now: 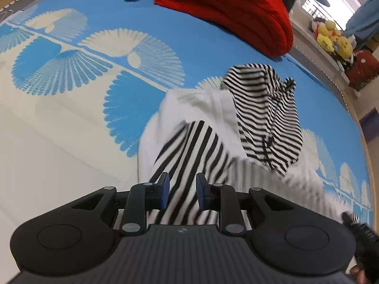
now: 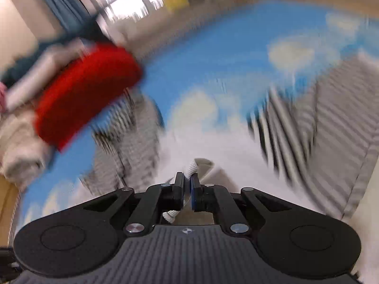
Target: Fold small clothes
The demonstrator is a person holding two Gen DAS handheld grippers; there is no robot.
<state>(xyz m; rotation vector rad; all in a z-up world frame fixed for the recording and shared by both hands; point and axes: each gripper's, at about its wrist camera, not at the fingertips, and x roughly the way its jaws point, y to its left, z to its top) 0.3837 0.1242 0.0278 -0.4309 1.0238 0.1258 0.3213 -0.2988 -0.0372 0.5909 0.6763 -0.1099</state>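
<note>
I am working a striped top (image 1: 265,116) that is lying rumpled on the blue bed (image 1: 201,45), part white, part black-and-white, with its hood flopped over the body. My right claw (image 2: 187,189) is pinching a ribbed white edge (image 2: 193,168) of it, pads pressed together on the cloth. My left claw (image 1: 182,191) is spread, with striped fabric lying between the pads but not gripped.

To do this fold well, I judge I should be closing the left claw on a matching edge, then drawing both edges taut and level before laying them over, so no crease is trapped underneath. Slowing the right would help too.

The right view is smeared with motion, so I cannot tell which hem or cuff I am holding. The top's near end is hidden under my left claw. A red blanket (image 1: 236,11) is sitting near, at the far side.
</note>
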